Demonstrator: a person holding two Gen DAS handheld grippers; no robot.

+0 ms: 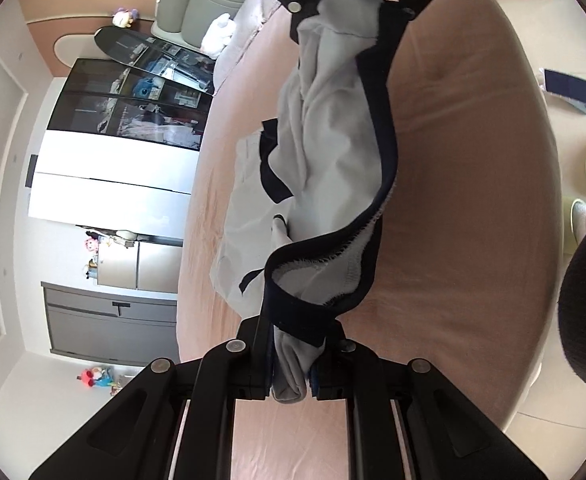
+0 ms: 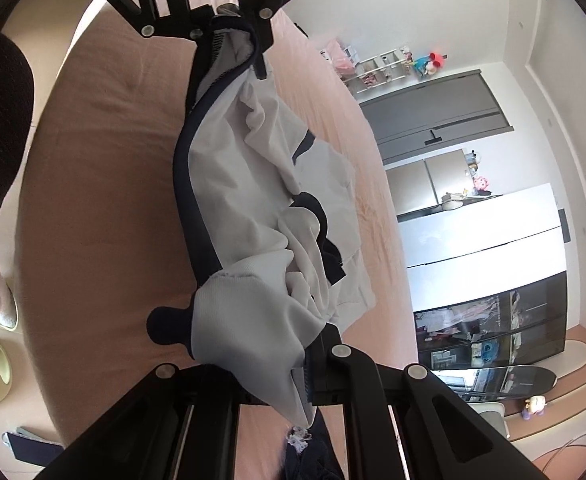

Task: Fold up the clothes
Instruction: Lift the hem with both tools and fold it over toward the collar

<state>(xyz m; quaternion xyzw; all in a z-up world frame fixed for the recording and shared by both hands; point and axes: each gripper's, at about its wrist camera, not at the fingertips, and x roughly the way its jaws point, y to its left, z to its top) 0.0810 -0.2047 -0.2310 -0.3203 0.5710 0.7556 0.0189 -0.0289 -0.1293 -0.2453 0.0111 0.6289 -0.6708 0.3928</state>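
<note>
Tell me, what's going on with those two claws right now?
Left gripper and right gripper: jaws shut on the white garment, stretched above the bed. Nothing in the way.

garment (image 1: 333, 148) (image 2: 245, 208) | pale grey-white with navy trim and waistband | crumpled, unfolded, stretched taut by its navy band | lifted, lower folds sagging onto the bed near its middle
</note>
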